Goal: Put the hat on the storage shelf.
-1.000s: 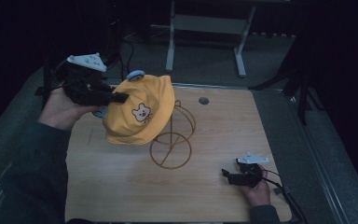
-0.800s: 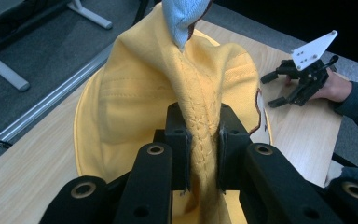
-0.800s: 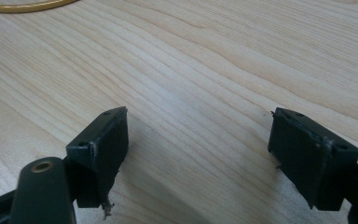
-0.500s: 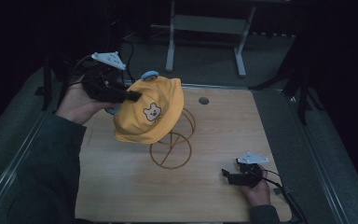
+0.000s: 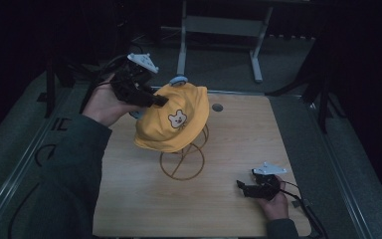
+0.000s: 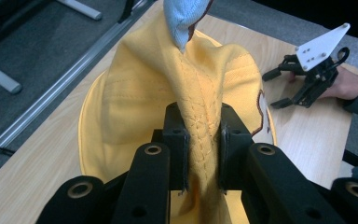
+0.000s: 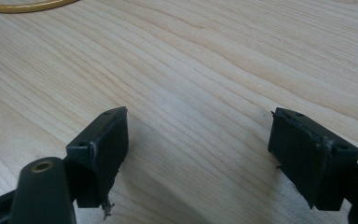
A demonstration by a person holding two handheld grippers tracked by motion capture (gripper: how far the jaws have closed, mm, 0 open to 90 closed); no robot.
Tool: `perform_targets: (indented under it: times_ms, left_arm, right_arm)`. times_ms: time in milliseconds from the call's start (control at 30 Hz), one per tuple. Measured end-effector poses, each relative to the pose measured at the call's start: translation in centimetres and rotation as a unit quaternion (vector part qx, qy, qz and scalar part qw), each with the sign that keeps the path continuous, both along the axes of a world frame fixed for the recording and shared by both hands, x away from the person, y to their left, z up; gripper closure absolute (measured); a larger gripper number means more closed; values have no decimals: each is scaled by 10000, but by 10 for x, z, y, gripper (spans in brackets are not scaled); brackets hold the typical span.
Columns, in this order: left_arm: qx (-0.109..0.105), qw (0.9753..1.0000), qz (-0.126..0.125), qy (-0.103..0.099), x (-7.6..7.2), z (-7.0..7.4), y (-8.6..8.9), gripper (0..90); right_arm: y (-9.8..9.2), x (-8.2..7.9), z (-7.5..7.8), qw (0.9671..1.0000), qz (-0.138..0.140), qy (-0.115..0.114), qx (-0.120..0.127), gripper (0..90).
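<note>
Left gripper view: left hand-held gripper pinches fold of yellow hat; right hand-held gripper wide, on table.

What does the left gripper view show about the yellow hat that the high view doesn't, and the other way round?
Left gripper view: the left gripper has its jaws shut on a stitched fold of the yellow hat, with a light blue piece at the top of the fold.

High view: the bear face on the hat, and the gold wire stand on the wooden table under the hat.

Both: the hat pinched in the left gripper, and the right gripper open, low over the table, away from the hat.
</note>
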State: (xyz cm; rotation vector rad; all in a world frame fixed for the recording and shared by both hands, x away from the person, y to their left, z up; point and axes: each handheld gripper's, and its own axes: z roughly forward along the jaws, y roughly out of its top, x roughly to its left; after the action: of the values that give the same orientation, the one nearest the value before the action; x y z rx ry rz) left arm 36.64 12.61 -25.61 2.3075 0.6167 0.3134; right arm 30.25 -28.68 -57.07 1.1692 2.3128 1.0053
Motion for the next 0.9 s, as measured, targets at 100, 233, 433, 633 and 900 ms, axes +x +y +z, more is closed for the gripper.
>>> perform_targets:
  times_ms: [100,233,433,633,900]
  left_arm:
    - [55,10000,-50,21,4,-2,-8,768]
    - [117,9999,-88,56,10,-6,-21,757]
    - [123,9999,-103,27,18,-14,-38,694]
    - [-181,9998,-65,-30,24,-19,-42,557]
    - [-756,9958,318,-408,16,-12,-22,354]
  right_arm:
    - [0,0,0,10000,5,2,-6,200]
    - [0,0,0,10000,12,-5,-11,200]
    - [0,0,0,10000,16,-14,-12,200]
    - [0,0,0,10000,19,-8,-9,199]
    - [0,0,0,10000,15,-7,-2,199]
